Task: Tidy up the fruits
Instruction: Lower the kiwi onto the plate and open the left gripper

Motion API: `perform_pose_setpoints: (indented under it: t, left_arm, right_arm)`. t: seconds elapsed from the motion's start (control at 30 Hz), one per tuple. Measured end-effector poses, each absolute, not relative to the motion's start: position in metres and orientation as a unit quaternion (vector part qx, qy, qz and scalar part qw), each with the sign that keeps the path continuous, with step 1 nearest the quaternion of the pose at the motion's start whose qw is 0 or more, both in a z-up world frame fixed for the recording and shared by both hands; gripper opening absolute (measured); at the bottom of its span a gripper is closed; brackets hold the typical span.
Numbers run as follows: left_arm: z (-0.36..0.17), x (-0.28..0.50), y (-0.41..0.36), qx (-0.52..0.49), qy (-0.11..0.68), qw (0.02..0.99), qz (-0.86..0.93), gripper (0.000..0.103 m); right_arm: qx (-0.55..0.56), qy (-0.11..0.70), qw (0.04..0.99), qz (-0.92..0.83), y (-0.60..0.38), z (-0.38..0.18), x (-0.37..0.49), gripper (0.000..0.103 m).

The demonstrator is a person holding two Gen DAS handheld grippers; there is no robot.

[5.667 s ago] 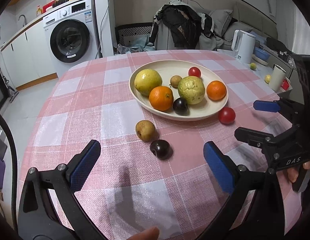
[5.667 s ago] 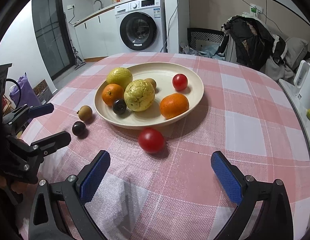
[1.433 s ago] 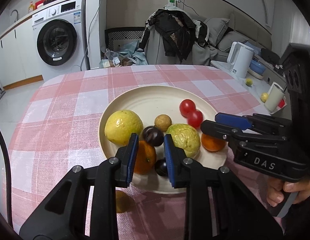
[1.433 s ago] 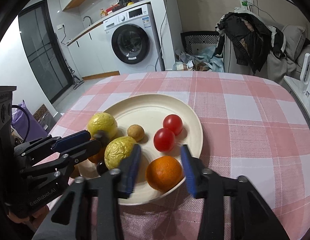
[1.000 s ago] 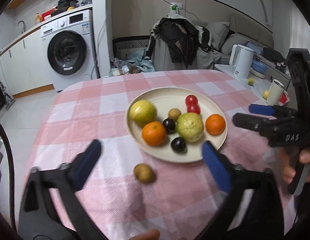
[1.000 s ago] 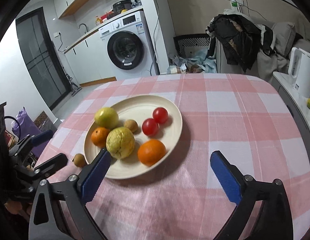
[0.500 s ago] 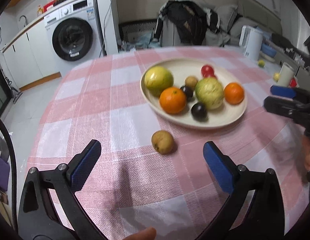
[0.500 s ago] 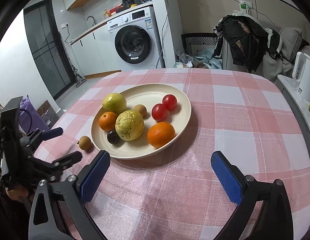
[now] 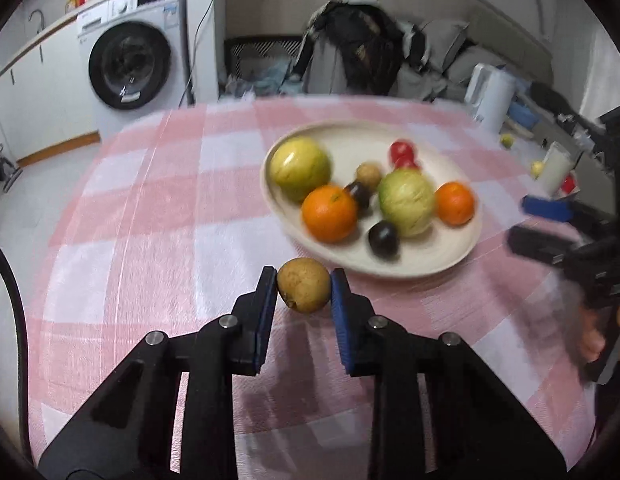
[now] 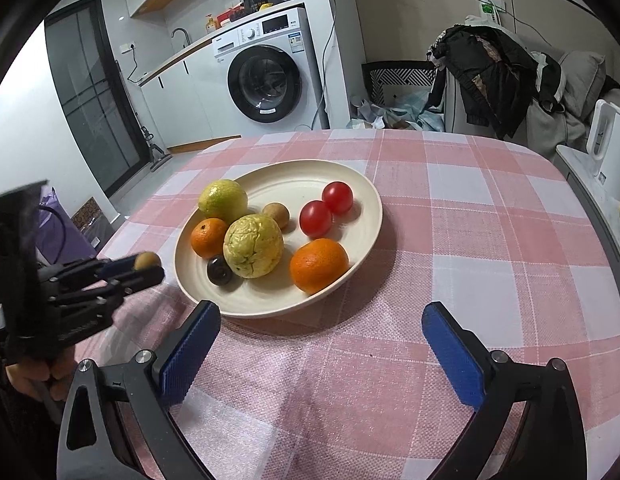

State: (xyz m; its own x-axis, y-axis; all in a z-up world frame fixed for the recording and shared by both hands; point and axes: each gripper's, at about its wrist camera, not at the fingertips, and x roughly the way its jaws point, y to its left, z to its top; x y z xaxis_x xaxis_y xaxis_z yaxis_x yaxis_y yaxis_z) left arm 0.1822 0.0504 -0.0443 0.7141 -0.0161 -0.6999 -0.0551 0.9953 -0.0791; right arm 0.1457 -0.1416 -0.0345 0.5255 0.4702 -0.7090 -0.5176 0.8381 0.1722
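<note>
A brown kiwi [image 9: 304, 284] sits between the blue pads of my left gripper [image 9: 304, 286], which is shut on it, just left of the cream plate [image 9: 441, 264]. In the right wrist view the same kiwi [image 10: 146, 260] shows in the left gripper [image 10: 144, 266] beside the plate [image 10: 365, 208]. The plate holds two oranges, two red tomatoes, a yellow-green citrus, a wrinkled green fruit [image 10: 253, 246], a small brown kiwi and dark plums. My right gripper [image 10: 317, 354] hangs open over bare cloth in front of the plate.
A pink checked cloth [image 10: 469, 264] covers the round table. A washing machine [image 10: 266, 76] and a chair piled with clothes [image 10: 489, 76] stand beyond it. A white kettle [image 9: 489, 96] and a cup sit on a side counter to the right.
My left gripper has come down and shut on the kiwi that lay on the cloth. The right gripper has stayed open in front of the plate.
</note>
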Motion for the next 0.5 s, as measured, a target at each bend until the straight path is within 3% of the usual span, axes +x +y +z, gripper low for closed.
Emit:
perform_pose_setpoints:
  t: [0.4,0.5]
  left_arm:
    - [-0.04,0.215,0.012,-0.022,0.367,0.93,-0.005,0.025]
    - [-0.043,0.212,0.011,-0.02,0.369,0.929,-0.008,0.035]
  right_arm:
    - [-0.038,0.396,0.873,0.282,-0.139,-0.037,0.145,0.103]
    - [-0.041,0.396,0.871,0.287,-0.139,-0.039,0.144,0.103]
